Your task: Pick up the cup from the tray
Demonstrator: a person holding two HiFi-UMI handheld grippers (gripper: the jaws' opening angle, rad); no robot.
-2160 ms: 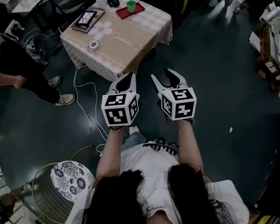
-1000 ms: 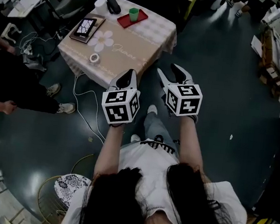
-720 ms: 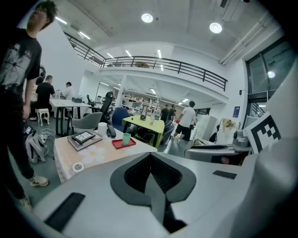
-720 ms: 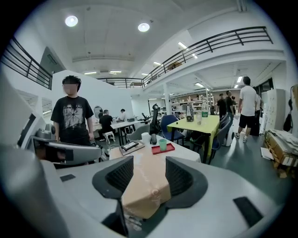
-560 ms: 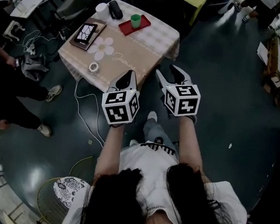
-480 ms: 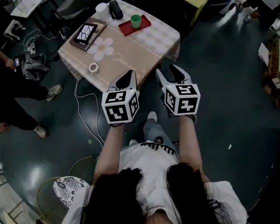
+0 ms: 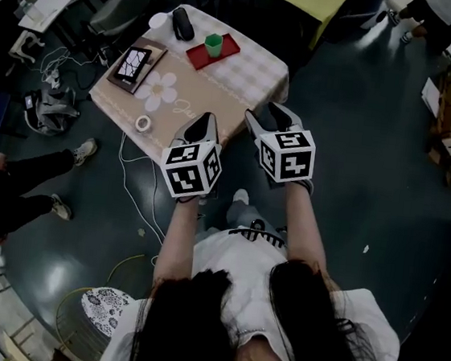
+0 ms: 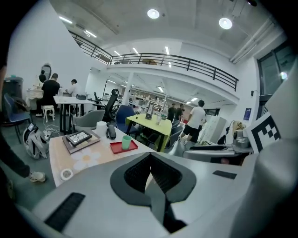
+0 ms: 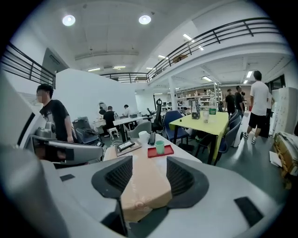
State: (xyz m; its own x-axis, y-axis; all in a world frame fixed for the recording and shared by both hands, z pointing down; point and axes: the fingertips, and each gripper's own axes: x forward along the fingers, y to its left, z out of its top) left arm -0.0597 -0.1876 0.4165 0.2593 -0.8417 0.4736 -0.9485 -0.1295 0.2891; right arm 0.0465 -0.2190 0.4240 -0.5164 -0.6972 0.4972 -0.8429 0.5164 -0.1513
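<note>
A cloth-covered table [image 7: 220, 86] anchors the scene, and we stand just short of its near edge with both grippers raised and pointing toward it. The left gripper [image 7: 206, 118] has its jaws pressed together on nothing. The right gripper [image 7: 262, 113] has its jaws parted, and they have just been opening. Only the tabletop shows through the gap.

A red tray [image 7: 197, 57] lies near the table's far corner. The green cup [image 7: 213, 45] stands upright on it, open side up and well apart from both grippers.

We judge the cup to be light, stiff plastic with smooth, slightly tapered sides, so it could slip or tip under a careless squeeze. We cannot tell from here whether it holds anything. The surest hold looks to be across the wall about midway up, one jaw on each side, with the parted right gripper better placed for it. A straight lift should leave the shallow tray where it is on the table.
</note>
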